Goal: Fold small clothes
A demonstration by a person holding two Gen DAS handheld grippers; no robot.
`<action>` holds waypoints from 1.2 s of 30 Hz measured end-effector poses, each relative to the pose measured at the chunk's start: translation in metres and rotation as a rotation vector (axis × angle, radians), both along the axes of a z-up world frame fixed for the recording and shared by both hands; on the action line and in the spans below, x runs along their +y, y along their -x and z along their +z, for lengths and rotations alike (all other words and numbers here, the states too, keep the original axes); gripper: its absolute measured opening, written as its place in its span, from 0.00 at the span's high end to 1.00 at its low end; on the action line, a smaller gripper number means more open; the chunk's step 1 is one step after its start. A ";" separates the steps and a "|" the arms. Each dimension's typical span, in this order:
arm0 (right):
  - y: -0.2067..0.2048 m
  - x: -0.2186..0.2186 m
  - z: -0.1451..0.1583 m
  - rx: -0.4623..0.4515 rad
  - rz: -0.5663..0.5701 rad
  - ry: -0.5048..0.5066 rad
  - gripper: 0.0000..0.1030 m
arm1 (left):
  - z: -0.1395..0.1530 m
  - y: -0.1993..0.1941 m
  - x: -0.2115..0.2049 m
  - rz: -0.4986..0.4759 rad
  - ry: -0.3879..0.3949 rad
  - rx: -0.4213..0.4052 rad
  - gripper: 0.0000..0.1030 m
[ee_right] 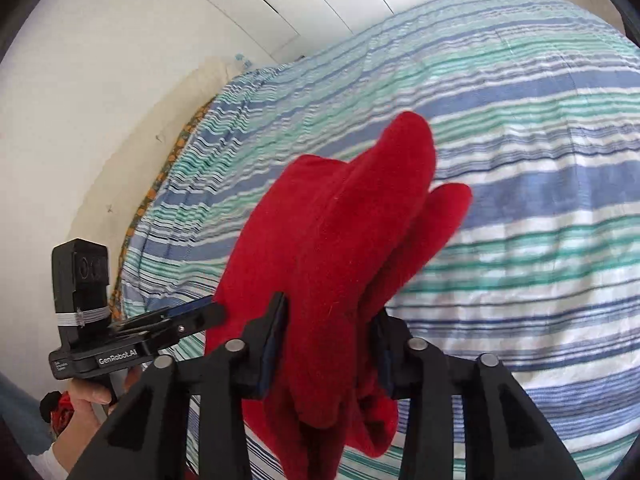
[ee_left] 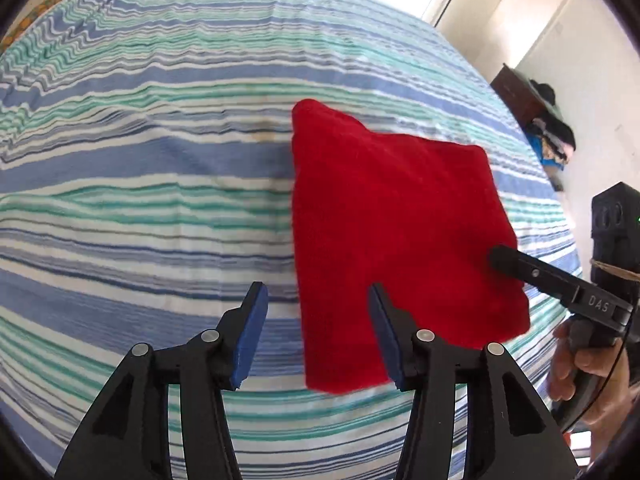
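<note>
A folded red cloth (ee_left: 392, 224) lies on the blue, green and white striped bed sheet (ee_left: 152, 160). My left gripper (ee_left: 317, 294) is open over the cloth's near left edge; its right pad overlaps the cloth and bare sheet shows in most of the gap. In the right wrist view the red cloth (ee_right: 332, 232) bulges up between the wide-apart jaws of my right gripper (ee_right: 331, 308), open around it, and hides part of the right pad. One right-gripper finger (ee_left: 520, 270) lies over the cloth's right edge. The left gripper (ee_right: 208, 314) sits at the cloth's left side.
The bed fills both views; its orange-patterned edge (ee_right: 160, 184) runs along a white wall. A dark wooden cabinet (ee_left: 516, 96) with piled clothes stands past the bed's right side. A hand (ee_left: 572, 368) holds the right gripper, another hand (ee_right: 88, 396) the left.
</note>
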State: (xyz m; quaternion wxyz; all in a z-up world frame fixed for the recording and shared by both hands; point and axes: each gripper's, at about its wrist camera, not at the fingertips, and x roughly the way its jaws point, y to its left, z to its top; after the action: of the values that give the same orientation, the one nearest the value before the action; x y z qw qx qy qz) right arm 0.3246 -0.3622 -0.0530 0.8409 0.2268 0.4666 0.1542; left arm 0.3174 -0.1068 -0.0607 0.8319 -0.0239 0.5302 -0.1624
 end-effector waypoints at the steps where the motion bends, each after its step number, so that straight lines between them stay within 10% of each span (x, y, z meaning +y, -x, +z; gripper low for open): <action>1: 0.015 -0.002 -0.017 0.035 -0.018 0.066 0.27 | -0.012 0.023 0.006 -0.007 -0.031 -0.006 0.46; 8: 0.167 -0.006 -0.047 0.009 -0.068 0.304 0.07 | -0.041 0.169 0.034 0.009 -0.266 -0.114 0.14; 16: 0.258 0.038 -0.022 -0.054 -0.119 0.398 0.06 | -0.014 0.196 0.046 0.105 -0.394 -0.227 0.05; 36: 0.290 0.105 0.049 -0.060 -0.080 0.606 0.00 | 0.052 0.239 0.073 0.166 -0.291 -0.343 0.04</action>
State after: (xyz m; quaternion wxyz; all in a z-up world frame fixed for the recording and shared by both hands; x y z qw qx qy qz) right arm 0.0345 -0.2573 -0.0042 0.8891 -0.0211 0.4569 -0.0185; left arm 0.0781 -0.0336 -0.0085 0.9149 0.0810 0.3951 -0.0171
